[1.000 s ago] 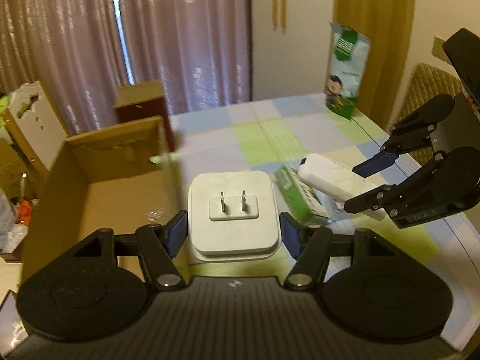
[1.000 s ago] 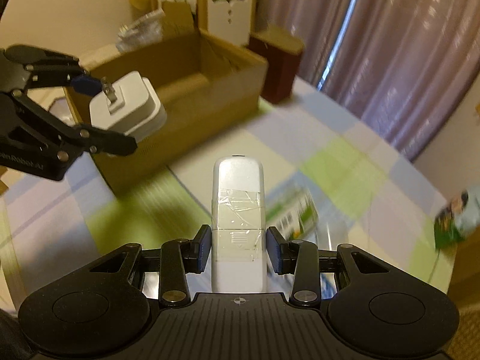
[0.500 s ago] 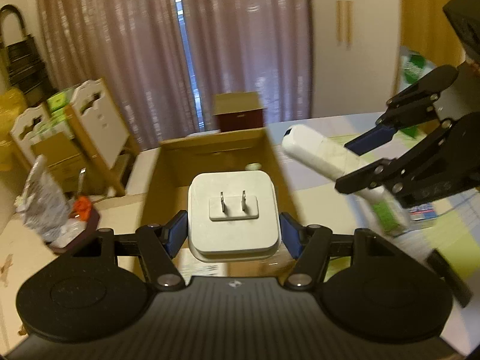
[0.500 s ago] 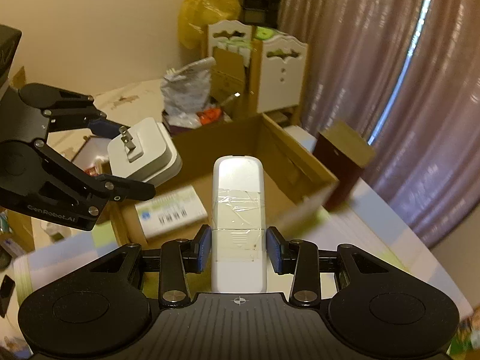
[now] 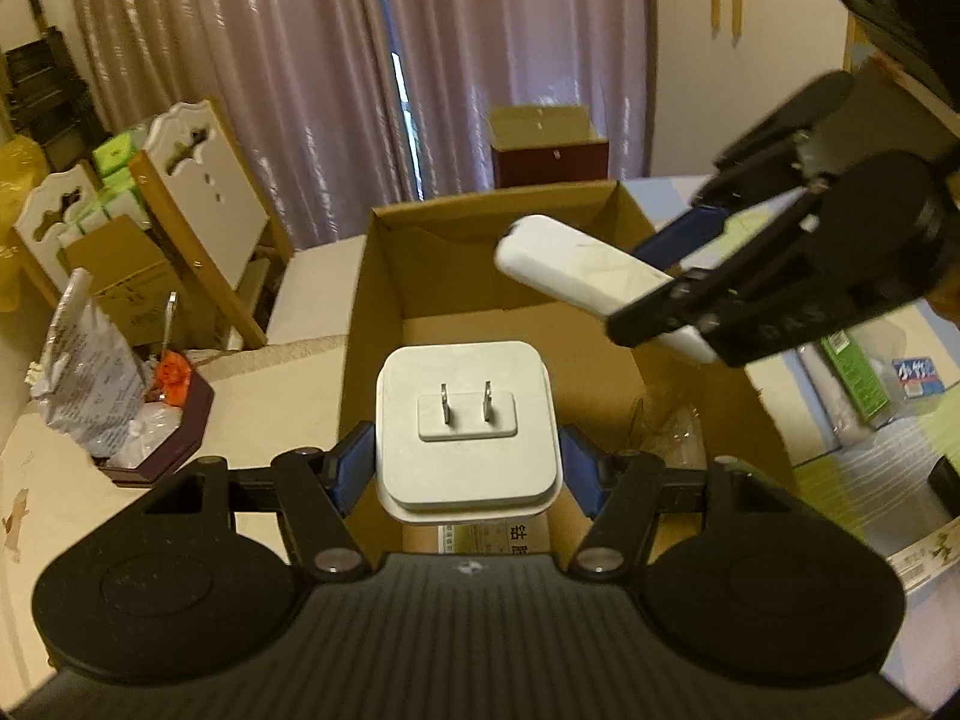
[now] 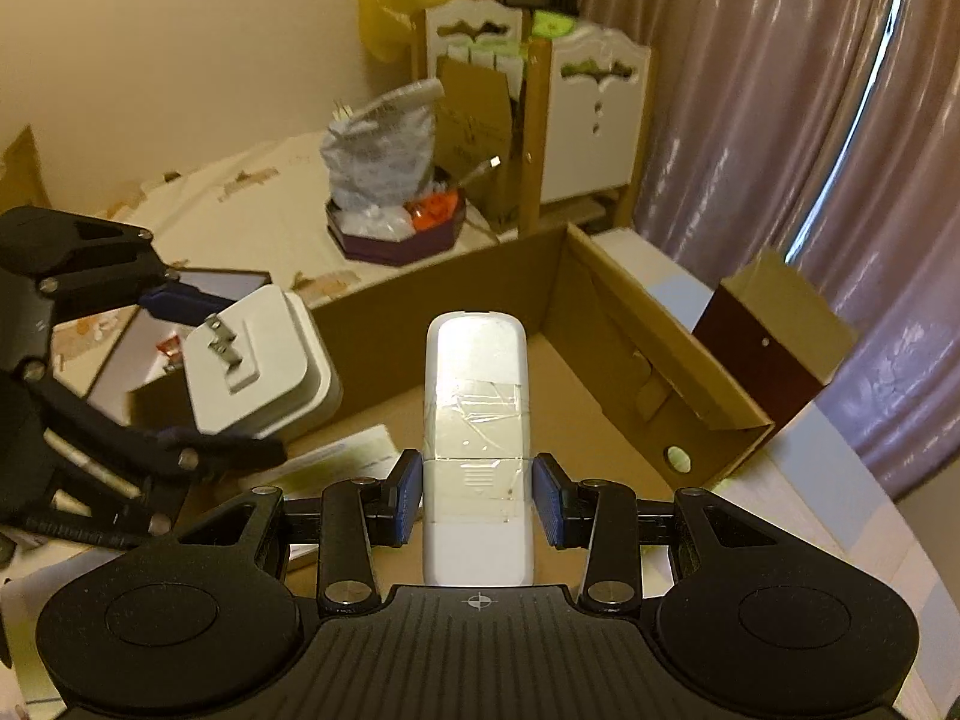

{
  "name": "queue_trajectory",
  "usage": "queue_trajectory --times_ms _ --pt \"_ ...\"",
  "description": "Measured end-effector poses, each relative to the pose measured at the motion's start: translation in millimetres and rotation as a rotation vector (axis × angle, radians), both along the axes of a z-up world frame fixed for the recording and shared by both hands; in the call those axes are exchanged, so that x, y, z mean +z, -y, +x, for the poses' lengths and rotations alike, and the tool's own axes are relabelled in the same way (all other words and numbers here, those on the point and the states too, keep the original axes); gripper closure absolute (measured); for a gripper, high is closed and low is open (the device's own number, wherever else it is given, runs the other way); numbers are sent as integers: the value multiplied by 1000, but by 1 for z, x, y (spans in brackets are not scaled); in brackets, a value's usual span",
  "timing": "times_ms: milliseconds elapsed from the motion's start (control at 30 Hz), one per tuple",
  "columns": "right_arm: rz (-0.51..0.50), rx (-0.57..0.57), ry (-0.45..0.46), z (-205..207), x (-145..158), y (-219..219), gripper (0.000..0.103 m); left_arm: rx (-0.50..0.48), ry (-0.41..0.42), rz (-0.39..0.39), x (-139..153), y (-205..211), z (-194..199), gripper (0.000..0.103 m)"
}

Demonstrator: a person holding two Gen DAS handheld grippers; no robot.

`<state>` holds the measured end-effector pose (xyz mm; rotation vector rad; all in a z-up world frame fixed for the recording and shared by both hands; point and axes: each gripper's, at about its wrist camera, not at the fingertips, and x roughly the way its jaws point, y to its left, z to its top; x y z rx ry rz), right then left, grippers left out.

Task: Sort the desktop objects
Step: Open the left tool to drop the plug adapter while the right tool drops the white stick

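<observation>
My left gripper (image 5: 467, 471) is shut on a white square plug adapter (image 5: 467, 420), prongs facing up, held over the near end of an open cardboard box (image 5: 384, 276). My right gripper (image 6: 477, 495) is shut on a white taped remote (image 6: 477, 396), held above the same cardboard box (image 6: 660, 372). In the left wrist view the remote (image 5: 576, 276) pokes in from the right over the box. In the right wrist view the adapter (image 6: 258, 366) hangs at the left over the box edge. A green-and-white printed item (image 6: 342, 459) lies on the box floor.
A dark tray (image 5: 168, 450) with a silvery bag (image 5: 90, 378) sits left of the box. White chair backs (image 5: 204, 198) stand behind. A small maroon box (image 5: 549, 144) is beyond the carton. Green packets (image 5: 852, 372) lie on the checked tablecloth to the right.
Both grippers swung left from the checked tablecloth to above the cardboard box, still carrying the adapter and the remote. The box now fills the middle of both views.
</observation>
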<state>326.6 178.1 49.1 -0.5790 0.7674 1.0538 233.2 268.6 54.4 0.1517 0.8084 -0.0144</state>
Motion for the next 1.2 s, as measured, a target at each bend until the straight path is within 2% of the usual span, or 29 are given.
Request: queue_trajectory --times_ms 300,467,1200 --pt "-69 -12 -59 24 -45 -10 65 -56 -84 -13 -44 -2 25 42" --pt "-96 -7 -76 30 -63 -15 65 -68 -117 11 -61 -4 30 42" --pt "-151 -6 -52 40 -84 -27 64 -38 -89 -13 -53 -12 26 40"
